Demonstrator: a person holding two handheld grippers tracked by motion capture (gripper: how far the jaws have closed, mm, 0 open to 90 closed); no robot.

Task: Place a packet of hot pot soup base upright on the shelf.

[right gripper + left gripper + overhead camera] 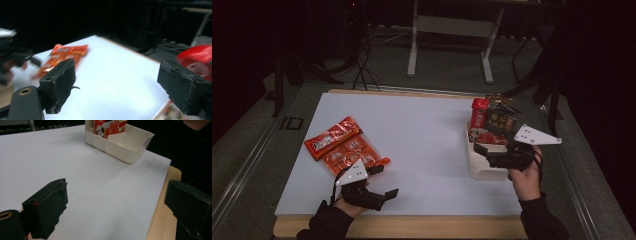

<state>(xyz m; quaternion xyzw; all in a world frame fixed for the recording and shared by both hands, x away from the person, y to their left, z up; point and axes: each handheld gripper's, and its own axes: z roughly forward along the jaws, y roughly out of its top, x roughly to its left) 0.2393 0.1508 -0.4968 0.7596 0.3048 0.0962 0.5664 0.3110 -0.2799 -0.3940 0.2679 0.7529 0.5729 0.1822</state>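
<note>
Two orange snack packets [341,145] lie overlapping on the left of the white table top [422,145]. My left gripper [384,181] hovers just right of them near the front edge, open and holding nothing. In the left gripper view its jaws [117,187] stand wide apart and face a white bin [120,147] holding a red-and-white packet [110,127]. My right gripper [486,154] is open over the near end of the bin [484,172]. The right gripper view shows wide, empty jaws [117,66], with the orange packets [62,57] beyond them.
A red packet [479,112] and a dark packet [502,120] stand upright at the bin's far end. The red packet [197,60] is blurred beside my right jaw. A wooden edge [412,225] runs along the front. Desk legs [414,45] and cables stand behind the table.
</note>
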